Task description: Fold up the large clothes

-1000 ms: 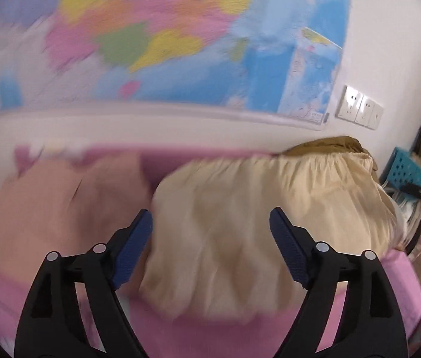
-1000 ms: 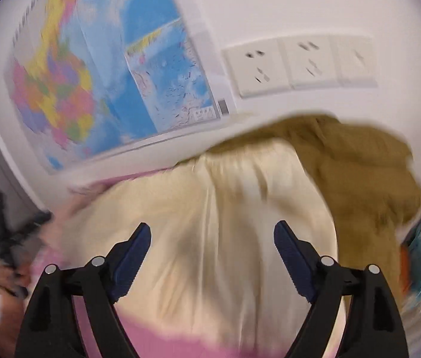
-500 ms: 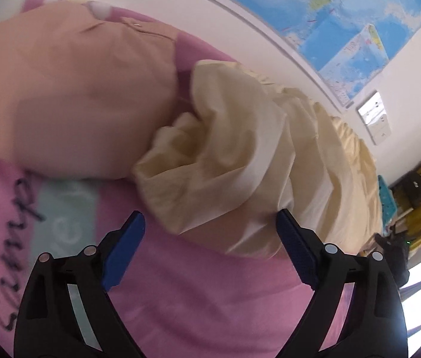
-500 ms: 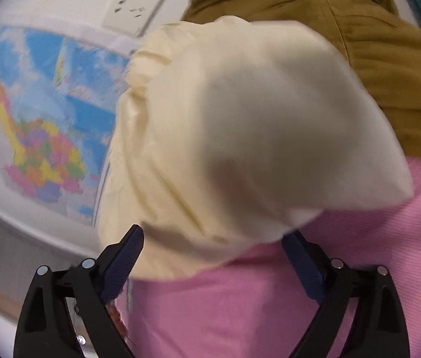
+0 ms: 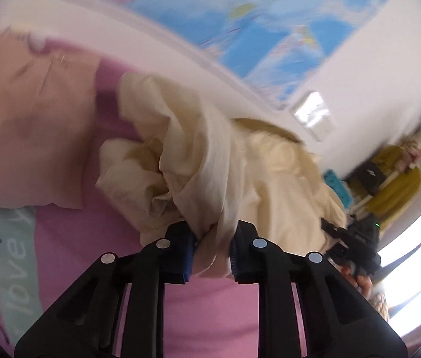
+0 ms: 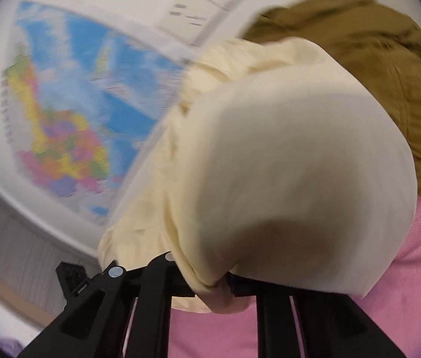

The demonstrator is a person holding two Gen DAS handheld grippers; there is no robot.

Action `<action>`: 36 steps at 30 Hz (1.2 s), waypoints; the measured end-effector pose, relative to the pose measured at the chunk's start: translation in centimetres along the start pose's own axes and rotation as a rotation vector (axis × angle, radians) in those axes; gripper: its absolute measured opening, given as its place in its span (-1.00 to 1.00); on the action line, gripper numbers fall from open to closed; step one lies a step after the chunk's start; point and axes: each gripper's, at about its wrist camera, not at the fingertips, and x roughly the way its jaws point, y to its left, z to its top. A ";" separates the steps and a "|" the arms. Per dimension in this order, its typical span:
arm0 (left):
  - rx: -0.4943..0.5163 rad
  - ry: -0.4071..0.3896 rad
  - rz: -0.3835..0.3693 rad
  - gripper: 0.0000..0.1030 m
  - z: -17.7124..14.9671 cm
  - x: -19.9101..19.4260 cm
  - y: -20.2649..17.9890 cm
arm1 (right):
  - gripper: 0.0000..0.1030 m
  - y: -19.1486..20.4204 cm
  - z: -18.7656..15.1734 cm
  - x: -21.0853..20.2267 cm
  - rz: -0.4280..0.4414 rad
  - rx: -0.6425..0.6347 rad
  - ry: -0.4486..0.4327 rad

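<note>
Cream cotton garment [image 5: 210,161], soft, light and crumpled, lies heaped on the pink printed bedspread [image 5: 210,307]; I have both left gripper [image 5: 210,256] and right gripper [image 6: 213,283] closing, pinching bunched edges, where it may slip.

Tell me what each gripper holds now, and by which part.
Both are closing on the cream garment. The left gripper pinches a bunched fold at its near edge; the right gripper pinches a gathered edge at the near end of the garment.
</note>
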 end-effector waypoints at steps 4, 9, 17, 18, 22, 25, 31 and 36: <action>0.096 -0.029 -0.024 -0.65 -2.0 -5.6 -2.3 | -0.76 2.8 -2.7 -3.7 0.076 -0.072 0.050; 0.164 0.074 0.052 -0.33 -8.3 -8.4 -0.5 | -0.52 0.4 -7.1 -5.3 -0.026 -0.043 0.160; 0.189 -0.124 0.168 0.51 -8.1 -14.8 -0.1 | 0.47 1.7 -8.4 -9.4 -0.254 -0.186 0.265; 0.209 -0.174 0.155 0.56 -7.5 -16.1 -0.7 | 0.47 2.9 -8.4 -10.4 -0.268 -0.244 0.275; 0.311 -0.173 0.213 0.57 -5.5 -15.5 -3.0 | 0.47 8.4 -6.8 -14.3 -0.178 -0.459 0.142; 0.346 -0.069 0.208 0.54 -4.4 -10.6 -3.8 | 0.43 9.2 -5.1 -13.0 -0.269 -0.534 0.039; 0.352 0.084 0.317 0.36 -4.5 -3.5 -2.6 | 0.14 5.5 -1.3 -4.0 -0.479 -0.501 0.100; 0.319 0.134 0.318 0.41 -4.5 -1.4 -0.5 | -0.04 2.0 -0.5 1.9 -0.515 -0.486 0.256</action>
